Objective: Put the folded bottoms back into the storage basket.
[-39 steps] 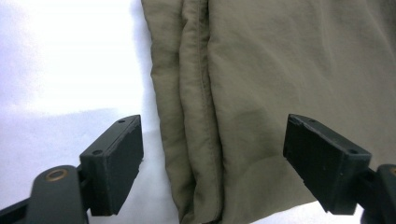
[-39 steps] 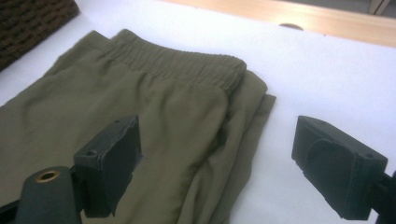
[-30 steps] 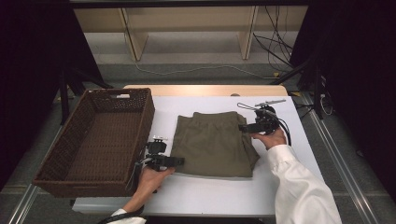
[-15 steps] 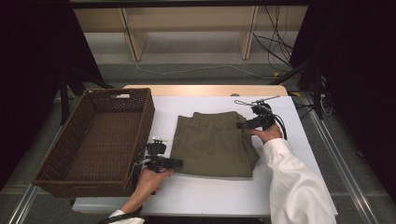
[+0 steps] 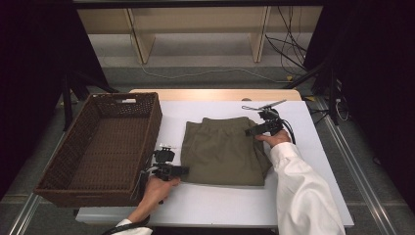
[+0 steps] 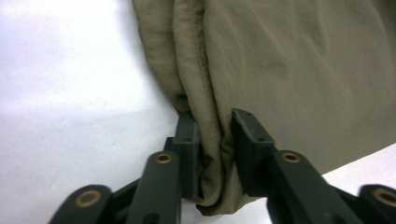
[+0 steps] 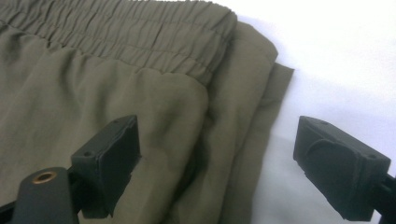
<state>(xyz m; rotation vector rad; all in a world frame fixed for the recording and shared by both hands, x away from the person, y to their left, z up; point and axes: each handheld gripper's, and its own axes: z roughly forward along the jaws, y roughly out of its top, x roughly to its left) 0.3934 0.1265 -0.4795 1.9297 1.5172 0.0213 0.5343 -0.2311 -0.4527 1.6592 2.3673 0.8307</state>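
Observation:
Folded olive shorts (image 5: pixel 222 152) lie in the middle of the white table (image 5: pixel 318 161). My left gripper (image 5: pixel 182 171) sits at their near left corner. In the left gripper view it (image 6: pixel 215 140) is shut on a bunched fold of the olive fabric (image 6: pixel 289 70). My right gripper (image 5: pixel 250 132) rests over the shorts' far right edge near the elastic waistband (image 7: pixel 140 32). In the right gripper view it (image 7: pixel 217 158) stands open, one jaw over the cloth (image 7: pixel 70 102), the other over bare table.
A dark wicker basket (image 5: pixel 68 156) stands on the table's left side, close to the left gripper. Cables and a wooden shelf frame (image 5: pixel 195 29) lie beyond the far edge. Bare white surface lies to the right of the shorts.
The right gripper has slid along the shorts' right edge toward the far corner at the waistband. The left gripper has stayed at the near left corner.

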